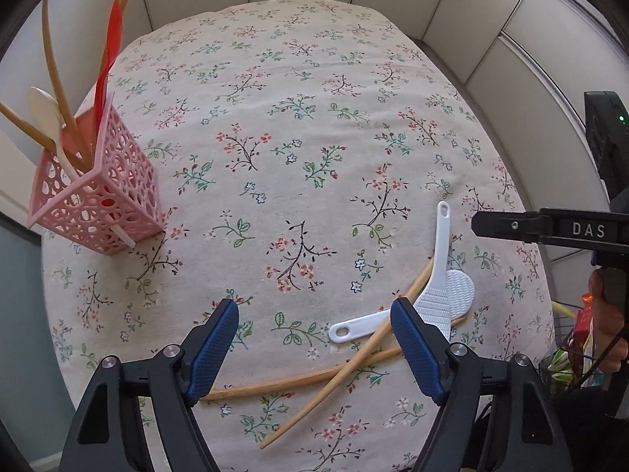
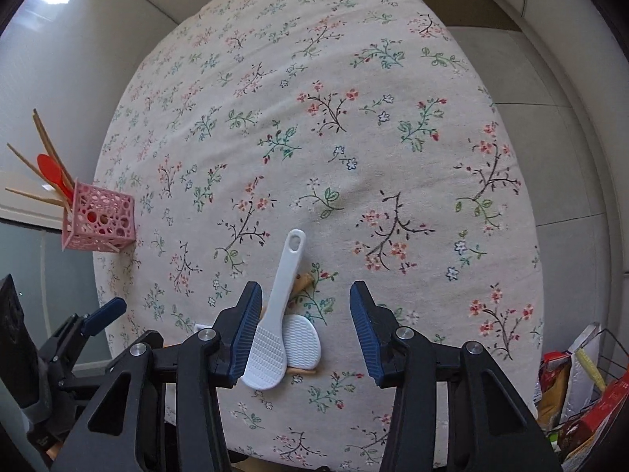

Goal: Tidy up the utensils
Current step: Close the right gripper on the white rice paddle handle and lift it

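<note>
On floral cloth (image 1: 298,126), ribbed white rice paddles (image 2: 271,338), perforated pink basket (image 1: 98,204), both grippers' fingers (image 1: 216,350) spread, empty.

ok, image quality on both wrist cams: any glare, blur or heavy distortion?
Left wrist: strong fisheye bowing of the tablecloth and wall panels, dark vignette corners, soft even light, sharp on the white rice paddles. Right wrist: same bowing, bright window glare top left, the pink basket slightly soft near the edge.

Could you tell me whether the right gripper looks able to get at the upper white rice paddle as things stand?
Probably yes. The right gripper is open and empty, the upper white rice paddle lies on top of the pile, and nothing covers it, though it sits nearer the left finger.
</note>
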